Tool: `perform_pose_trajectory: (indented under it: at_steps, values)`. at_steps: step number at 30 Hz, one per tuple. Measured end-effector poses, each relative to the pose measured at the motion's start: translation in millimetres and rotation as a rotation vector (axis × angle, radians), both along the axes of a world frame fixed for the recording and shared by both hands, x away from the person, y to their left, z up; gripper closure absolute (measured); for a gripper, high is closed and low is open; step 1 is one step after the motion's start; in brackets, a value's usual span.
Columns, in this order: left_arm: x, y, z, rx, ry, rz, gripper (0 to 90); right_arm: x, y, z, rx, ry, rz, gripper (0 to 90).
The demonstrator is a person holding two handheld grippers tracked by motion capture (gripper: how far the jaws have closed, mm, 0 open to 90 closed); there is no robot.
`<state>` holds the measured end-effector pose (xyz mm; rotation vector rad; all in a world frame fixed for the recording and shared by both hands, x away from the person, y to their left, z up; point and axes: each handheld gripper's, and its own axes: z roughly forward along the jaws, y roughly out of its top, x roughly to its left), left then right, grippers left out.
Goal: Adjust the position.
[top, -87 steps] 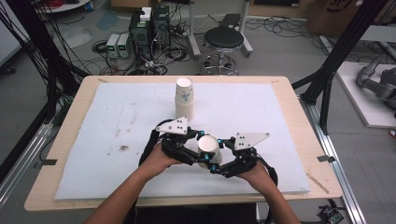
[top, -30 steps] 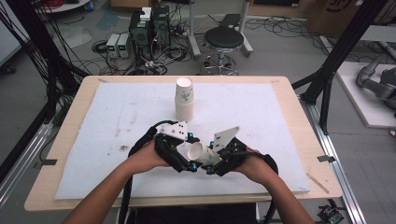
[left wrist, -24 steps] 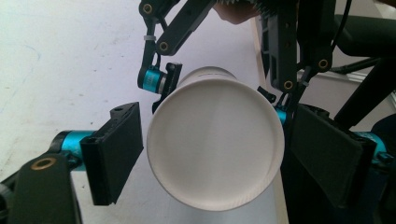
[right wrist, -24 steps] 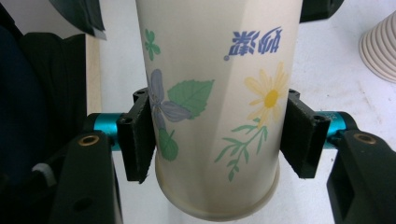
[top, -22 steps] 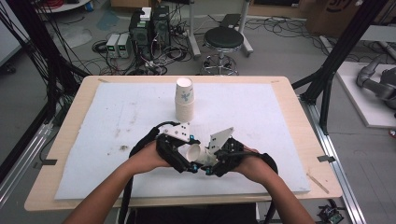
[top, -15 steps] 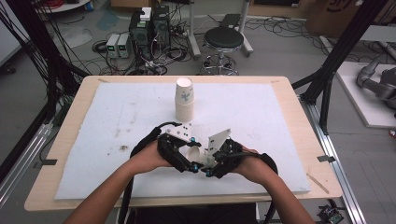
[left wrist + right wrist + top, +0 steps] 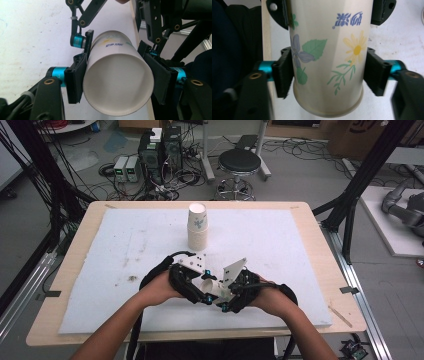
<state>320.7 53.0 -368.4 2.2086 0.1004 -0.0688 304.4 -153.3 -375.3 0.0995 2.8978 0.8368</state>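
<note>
A white paper cup printed with flowers and leaves point(image 7: 117, 75) is lying on its side in the air between the two claws, just above the white foam mat point(image 7: 300, 240) near the middle of the tabletop's near edge. In the high view the cup point(image 7: 209, 281) is showing as a small pale cylinder between the two hands. The left claw point(image 7: 117, 82) is clamping it near the open rim, its black pads point(image 7: 76, 77) pressing on both sides of the wall; its jaws have just been closing onto the cup. The right claw point(image 7: 329, 75) is straddling the cup's base end, where the yellow daisy and green leaves point(image 7: 314, 47) are facing the right gripper view. Its jaws have just been opening, and the right pad point(image 7: 374, 72) is looking slightly clear of the wall, while whether the left pad is touching cannot be told. Farther off, toward the middle of the tabletop's far edge, a stack of matching paper cups point(image 7: 197, 226) is standing upright on the mat. The wooden tabletop point(image 7: 320, 235) is framing the mat on all sides.
</note>
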Motion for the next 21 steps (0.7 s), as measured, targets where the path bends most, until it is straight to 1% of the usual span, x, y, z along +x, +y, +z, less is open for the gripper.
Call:
perform_pose_trajectory:
  at_steps: [1, 2, 4, 5, 8, 9, 10, 13, 14, 16, 17, 18, 19, 20, 21]
  values:
    - [-0.3, 1.7, 1.1, -0.021, 0.000, 0.004, 36.8, 0.5, -1.9, 0.1, 0.029, -0.006, -0.007, 23.1]
    - [0.0, 2.9, 1.8, -0.027, -0.009, 0.008, 36.8, 0.7, -3.7, 0.5, 0.050, -0.001, -0.018, 20.8]
    - [0.2, 5.1, 2.4, -0.044, -0.011, 0.021, 36.8, 0.9, -10.7, 2.2, 0.123, 0.019, -0.039, 20.7]
    - [0.4, 6.4, 2.7, -0.049, -0.008, 0.027, 36.8, 0.8, -13.1, 2.7, 0.146, 0.020, -0.045, 20.7]
    - [1.0, 9.8, 1.6, -0.071, -0.001, 0.042, 36.8, -0.5, -23.5, 3.7, 0.229, 0.021, -0.042, 20.7]
    - [1.0, 9.8, 1.6, -0.071, -0.001, 0.042, 36.7, -0.5, -23.5, 3.7, 0.229, 0.021, -0.042, 20.7]
    - [1.6, 12.1, 0.5, -0.079, 0.000, 0.046, 36.7, -1.7, -32.4, 2.8, 0.302, 0.023, -0.057, 20.7]
    - [1.8, 15.5, -2.2, -0.116, 0.003, 0.059, 36.6, -3.9, -41.3, 0.6, 0.381, 0.020, -0.078, 20.5]
    - [1.3, 16.3, -3.0, -0.125, 0.004, 0.066, 36.6, -4.8, -45.3, -0.3, 0.410, 0.022, -0.098, 20.5]
    - [0.5, 18.2, -5.2, -0.149, 0.000, 0.074, 36.6, -6.7, -49.8, -1.7, 0.446, 0.027, -0.109, 20.5]
    - [-0.3, 19.2, -6.7, -0.166, 0.001, 0.079, 36.6, -7.9, -52.1, -2.5, 0.466, 0.014, -0.120, 20.4]
    - [-1.4, 19.8, -8.5, -0.181, 0.006, 0.084, 36.6, -9.3, -54.4, -3.3, 0.484, 0.012, -0.128, 20.4]
    - [-1.4, 19.8, -8.5, -0.181, 0.006, 0.084, 36.6, -9.3, -54.4, -3.3, 0.484, 0.012, -0.128, 20.4]
    - [-3.5, 21.2, -12.0, -0.200, 0.002, 0.092, 36.6, -11.4, -58.9, -5.3, 0.520, -0.003, -0.144, 20.2]
    - [-4.3, 21.8, -13.7, -0.207, 0.000, 0.095, 36.6, -12.1, -60.1, -6.1, 0.528, -0.006, -0.148, 20.2]
